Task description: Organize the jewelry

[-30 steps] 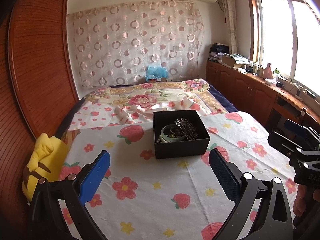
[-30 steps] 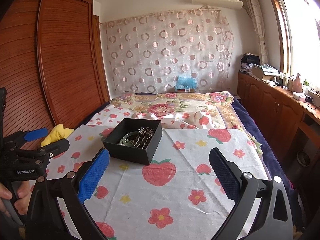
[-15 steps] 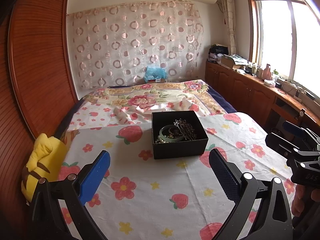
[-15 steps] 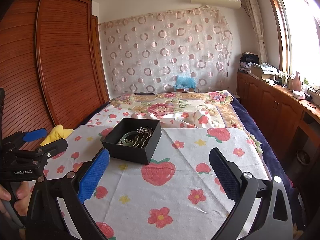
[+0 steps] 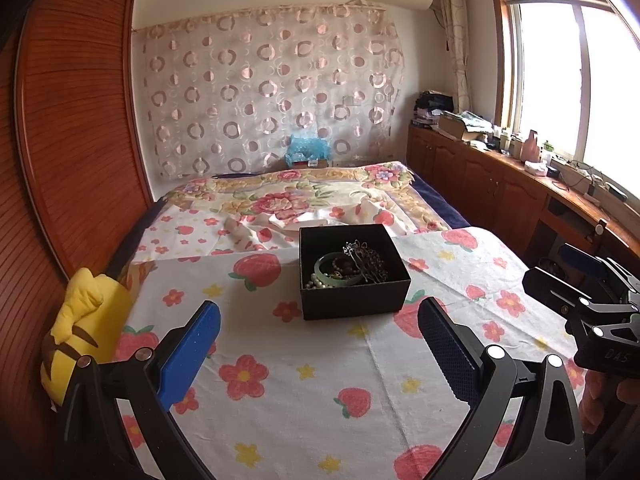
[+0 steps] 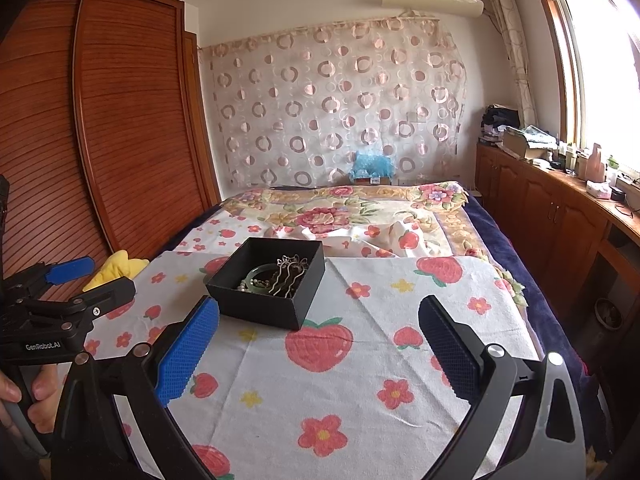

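Note:
A black open box [image 5: 354,296] [image 6: 260,300] stands on a white cloth printed with strawberries and flowers [image 5: 304,392] [image 6: 340,380]. Inside lie a pale green bangle [image 5: 336,270] [image 6: 260,278], a string of white pearls [image 5: 314,282], dark beads and metal hairpins [image 5: 366,258] [image 6: 290,272]. My left gripper [image 5: 320,344] hovers open just short of the box, nothing between its blue pads. My right gripper [image 6: 318,344] is open too, to the right of the box and nearer than it. Each gripper shows at the edge of the other's view.
A yellow plush toy [image 5: 86,332] [image 6: 116,266] lies at the cloth's left edge by a wooden wardrobe [image 6: 100,140]. Floral bedding [image 5: 304,196] stretches behind the box. Wooden cabinets [image 5: 500,188] with clutter run along the right under the window. A hand [image 6: 28,396] grips the left handle.
Both grippers have lifted or drawn back slightly, so the box sits a little lower and nearer in both views. The jaws stay open and the jewelry has not moved.

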`<state>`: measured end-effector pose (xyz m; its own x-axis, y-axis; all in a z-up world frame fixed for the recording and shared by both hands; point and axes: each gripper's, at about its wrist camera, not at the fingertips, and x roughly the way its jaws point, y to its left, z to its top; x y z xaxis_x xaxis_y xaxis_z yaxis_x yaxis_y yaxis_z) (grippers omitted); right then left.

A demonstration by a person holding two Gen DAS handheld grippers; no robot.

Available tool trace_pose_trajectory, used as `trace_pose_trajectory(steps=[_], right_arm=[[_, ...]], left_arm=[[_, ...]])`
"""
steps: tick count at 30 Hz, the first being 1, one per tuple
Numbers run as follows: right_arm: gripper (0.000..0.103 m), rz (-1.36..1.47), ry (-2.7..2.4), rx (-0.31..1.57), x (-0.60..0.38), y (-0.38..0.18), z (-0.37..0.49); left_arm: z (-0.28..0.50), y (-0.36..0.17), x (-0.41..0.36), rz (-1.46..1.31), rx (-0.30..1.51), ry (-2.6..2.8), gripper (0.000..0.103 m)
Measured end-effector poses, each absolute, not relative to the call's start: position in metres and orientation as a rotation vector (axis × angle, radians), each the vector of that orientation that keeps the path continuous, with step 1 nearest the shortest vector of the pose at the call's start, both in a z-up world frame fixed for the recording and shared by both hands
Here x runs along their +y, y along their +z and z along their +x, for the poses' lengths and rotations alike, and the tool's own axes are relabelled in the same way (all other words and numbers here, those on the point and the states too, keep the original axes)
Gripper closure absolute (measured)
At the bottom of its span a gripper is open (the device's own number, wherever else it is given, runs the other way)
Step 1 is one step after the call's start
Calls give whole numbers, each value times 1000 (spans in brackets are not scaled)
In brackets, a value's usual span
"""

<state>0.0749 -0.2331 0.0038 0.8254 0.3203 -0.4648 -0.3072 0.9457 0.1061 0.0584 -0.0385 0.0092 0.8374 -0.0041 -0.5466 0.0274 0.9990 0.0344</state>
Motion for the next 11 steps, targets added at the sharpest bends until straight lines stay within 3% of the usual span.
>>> trace_pose_trajectory(steps=[11], right_arm=[[2,29,332,498,-234,4,75]], left_arm=[[57,10,-38,41,575,-16,7]])
